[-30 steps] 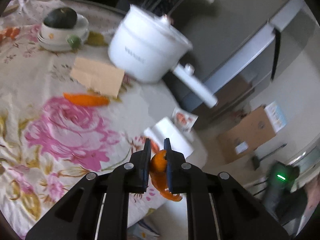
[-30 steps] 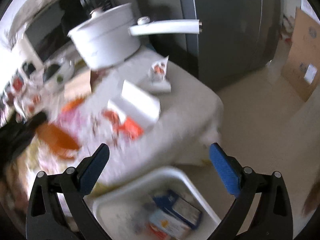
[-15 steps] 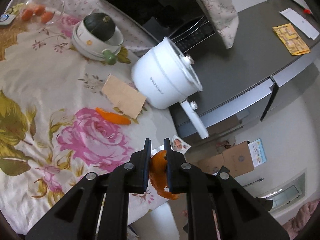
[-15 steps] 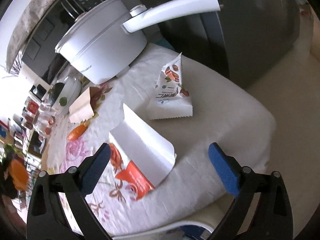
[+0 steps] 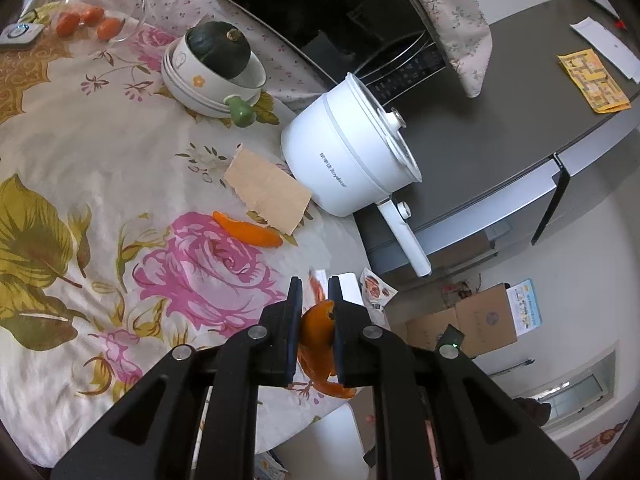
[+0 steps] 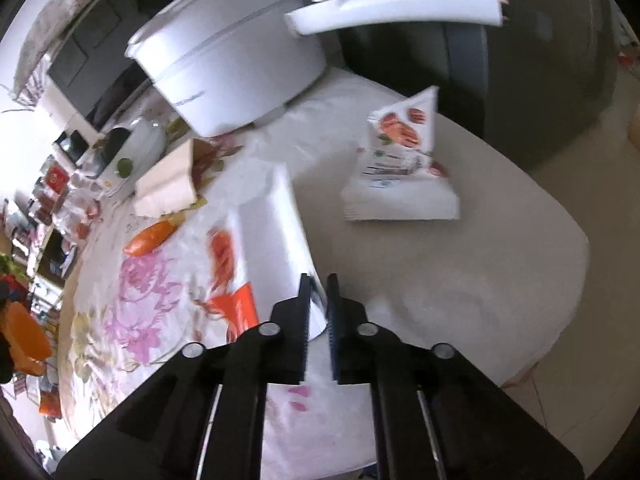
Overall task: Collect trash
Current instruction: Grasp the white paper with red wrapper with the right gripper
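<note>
Left wrist view: orange peel (image 5: 318,332) pinched between the fingers of the left gripper (image 5: 314,300), held above the desk (image 5: 80,128) edge. Second peel strip (image 5: 248,232) lies on the floral cloth beside a cardboard scrap (image 5: 266,190), next to the white pot (image 5: 348,160). Right wrist view: right gripper (image 6: 318,300) fingers pressed onto the edge of a white wrapper (image 6: 276,236); snack packet (image 6: 400,172) sits just beyond.
</note>
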`<state>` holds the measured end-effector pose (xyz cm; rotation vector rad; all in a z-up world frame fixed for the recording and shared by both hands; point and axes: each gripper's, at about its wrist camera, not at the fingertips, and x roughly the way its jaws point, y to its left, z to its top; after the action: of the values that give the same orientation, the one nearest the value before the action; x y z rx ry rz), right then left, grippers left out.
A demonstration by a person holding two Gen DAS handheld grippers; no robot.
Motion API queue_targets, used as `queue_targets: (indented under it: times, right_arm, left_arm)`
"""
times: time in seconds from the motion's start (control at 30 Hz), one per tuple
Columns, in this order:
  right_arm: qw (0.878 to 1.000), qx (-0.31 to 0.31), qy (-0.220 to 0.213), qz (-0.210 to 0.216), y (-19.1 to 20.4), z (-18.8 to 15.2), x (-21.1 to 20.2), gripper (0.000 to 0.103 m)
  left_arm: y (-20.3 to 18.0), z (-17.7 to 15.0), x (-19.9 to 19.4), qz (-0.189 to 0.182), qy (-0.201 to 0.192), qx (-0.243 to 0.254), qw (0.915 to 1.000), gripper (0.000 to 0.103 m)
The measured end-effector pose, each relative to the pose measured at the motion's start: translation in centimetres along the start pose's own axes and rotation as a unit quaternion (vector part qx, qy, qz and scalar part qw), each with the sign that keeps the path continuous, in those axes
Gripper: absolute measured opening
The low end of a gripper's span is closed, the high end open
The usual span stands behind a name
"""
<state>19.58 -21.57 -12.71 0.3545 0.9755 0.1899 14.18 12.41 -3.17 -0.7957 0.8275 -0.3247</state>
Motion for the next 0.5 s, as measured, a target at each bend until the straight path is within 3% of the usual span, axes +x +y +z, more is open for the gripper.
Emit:
queue_targets:
  times: [0.5]
  right_arm:
    - [0.996, -0.036, -0.072, 0.034, 3.8, 1.0, -5.3, 0.001]
  left_arm:
    - [-1.0, -0.1, -0.3, -0.012, -0.009, 0.004, 0.9999, 0.013]
